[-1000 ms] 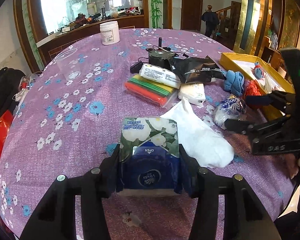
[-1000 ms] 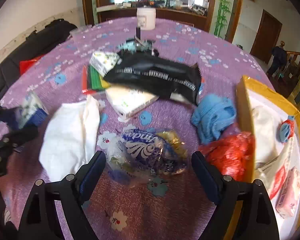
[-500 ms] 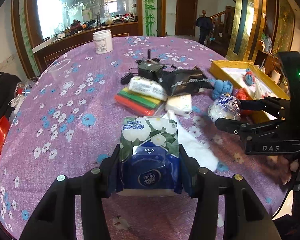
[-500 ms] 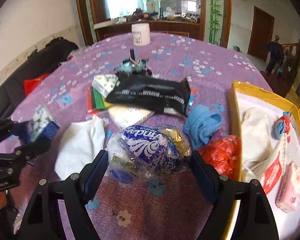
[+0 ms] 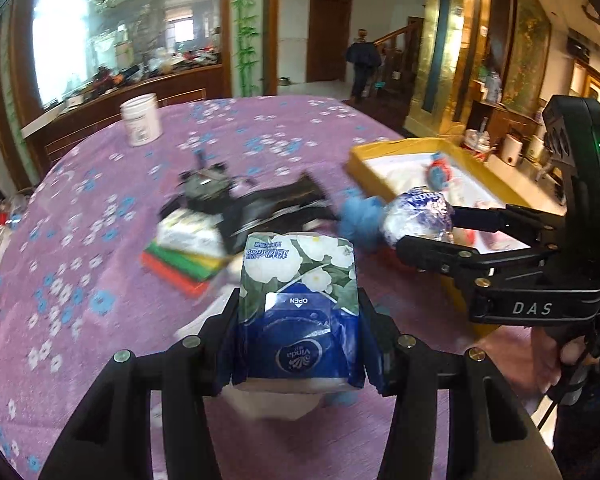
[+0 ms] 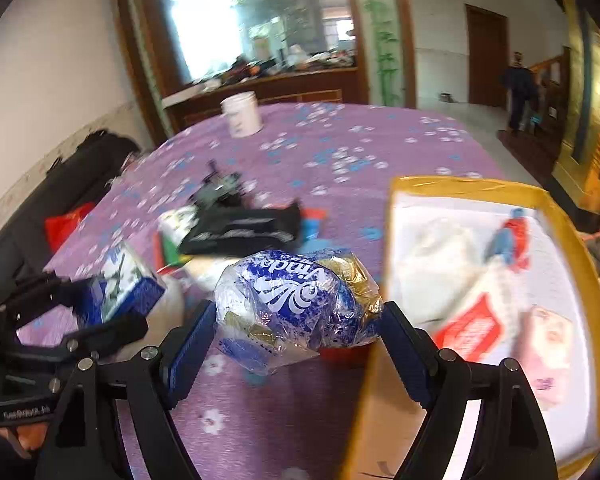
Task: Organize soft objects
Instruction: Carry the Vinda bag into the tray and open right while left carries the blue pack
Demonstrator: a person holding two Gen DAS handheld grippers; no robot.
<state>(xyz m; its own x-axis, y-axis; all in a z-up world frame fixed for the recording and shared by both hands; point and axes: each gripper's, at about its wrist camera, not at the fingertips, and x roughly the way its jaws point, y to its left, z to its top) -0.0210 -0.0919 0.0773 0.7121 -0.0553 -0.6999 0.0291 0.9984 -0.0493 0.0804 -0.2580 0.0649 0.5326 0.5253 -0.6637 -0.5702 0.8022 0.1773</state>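
Tongs, two: left (image 5: 298,320) grips tissue pack (image 5: 298,300), right (image 6: 296,320) grips crinkly bag (image 6: 296,300).

Two tongs are in view, the left tongs (image 5: 298,334) and the right tongs (image 6: 296,322). Each carries one tissue item: one boxy tissue pack (image 5: 298,308) and one crinkled plastic-wrapped tissue bundle (image 6: 296,300). On the worktop (image 5: 100,272) stand one white jar (image 5: 141,125), one yellow tray (image 6: 460,188) and one black pouch (image 6: 240,230).
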